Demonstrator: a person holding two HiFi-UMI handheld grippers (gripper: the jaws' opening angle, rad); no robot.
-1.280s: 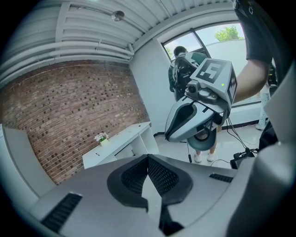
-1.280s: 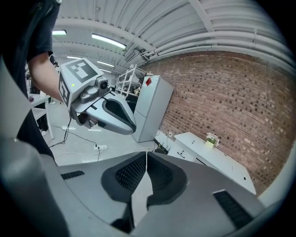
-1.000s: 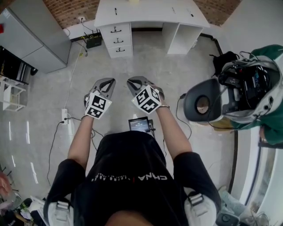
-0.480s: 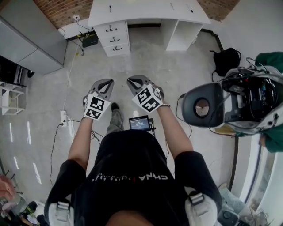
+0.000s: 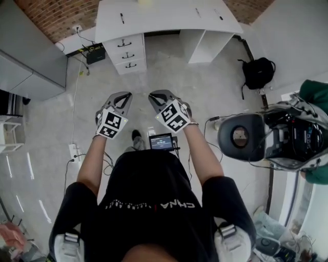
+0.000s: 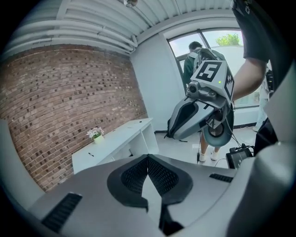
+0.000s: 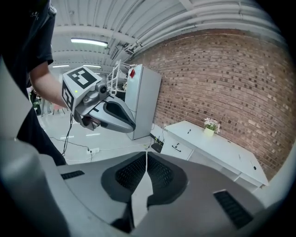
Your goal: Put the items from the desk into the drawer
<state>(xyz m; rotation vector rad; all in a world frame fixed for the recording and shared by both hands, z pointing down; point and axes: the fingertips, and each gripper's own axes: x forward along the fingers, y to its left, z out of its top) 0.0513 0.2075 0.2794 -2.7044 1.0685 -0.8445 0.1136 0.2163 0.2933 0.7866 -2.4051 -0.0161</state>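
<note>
Left gripper (image 5: 122, 97): you hold it out in front of you over the floor; jaws together at the tips, nothing between them
Right gripper (image 5: 156, 97): just beside the left and level with it; jaws likewise closed tip to tip, empty
Desk (image 5: 169, 15): white, set against the brick wall ahead of you, well apart from both grippers
Drawers (image 5: 126, 50): stack of three under the desk's left end, all pushed in
Items: pen (image 5: 122, 18) lies on the desktop above the drawers; small dark thing (image 5: 197, 11) nearer the right end, too small to identify; potted plant (image 7: 211, 125) at the back edge by the wall
Floor: router (image 5: 95, 54) just left of the drawers; backpack (image 5: 258, 72) right of the desk, near the wall
Screen (image 5: 161, 142): at your waist, below the right gripper
</note>
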